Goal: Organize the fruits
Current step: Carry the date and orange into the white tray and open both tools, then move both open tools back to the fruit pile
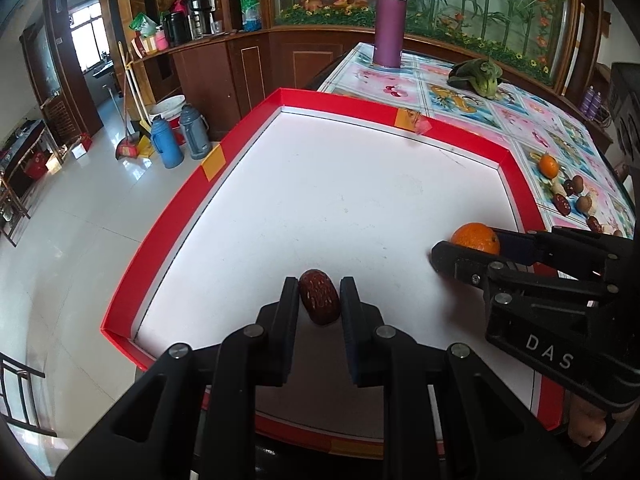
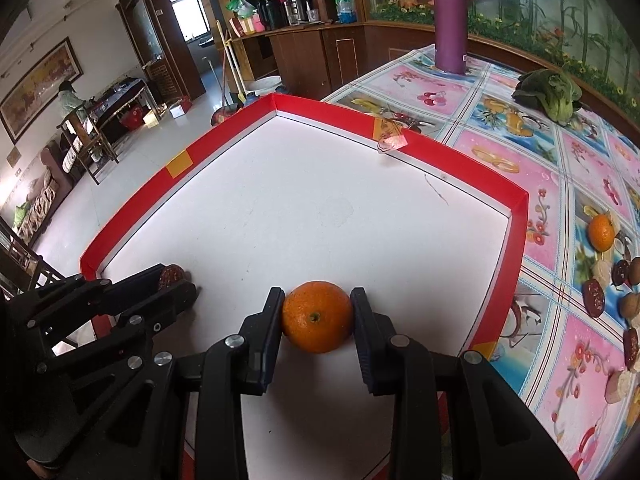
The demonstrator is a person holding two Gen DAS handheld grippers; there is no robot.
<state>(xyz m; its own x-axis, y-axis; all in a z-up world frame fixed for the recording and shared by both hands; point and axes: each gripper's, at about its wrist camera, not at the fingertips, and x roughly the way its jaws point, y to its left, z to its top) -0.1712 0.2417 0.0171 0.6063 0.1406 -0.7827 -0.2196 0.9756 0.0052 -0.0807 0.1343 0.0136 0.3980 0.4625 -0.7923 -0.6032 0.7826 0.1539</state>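
- The counter [image 2: 516,148] is wearing a patterned fruit-print cloth, and it is running out of both views at the right edge.
- A red-walled tray [image 1: 168,216] with a white floor is sitting on the counter; its near edge is disappearing behind the gripper bodies in both views.
- A purple flask [image 2: 450,16] is standing upright on the far end of the counter, and a leafy green vegetable [image 2: 552,94] is lying well apart from it to the right.
- The right hand-held gripper [image 2: 318,316] is clamping an orange [image 2: 316,316] between its two pads, low over the white floor of the tray near the right wall; whether the fruit is touching the floor is hard to tell.
- The left hand-held gripper [image 1: 320,298] is closing narrowly on a red date [image 1: 319,296], over the tray floor toward the near left corner; in the right wrist view the date is mostly hiding behind a finger.
- A second orange [image 2: 601,232] is lying on the cloth outside the tray, to its right.
- More dates and small round brownish fruits [image 2: 624,304] are clustering just beside it, partly cut off by the frame edge and blending with the printed pattern, so their count is unclear.
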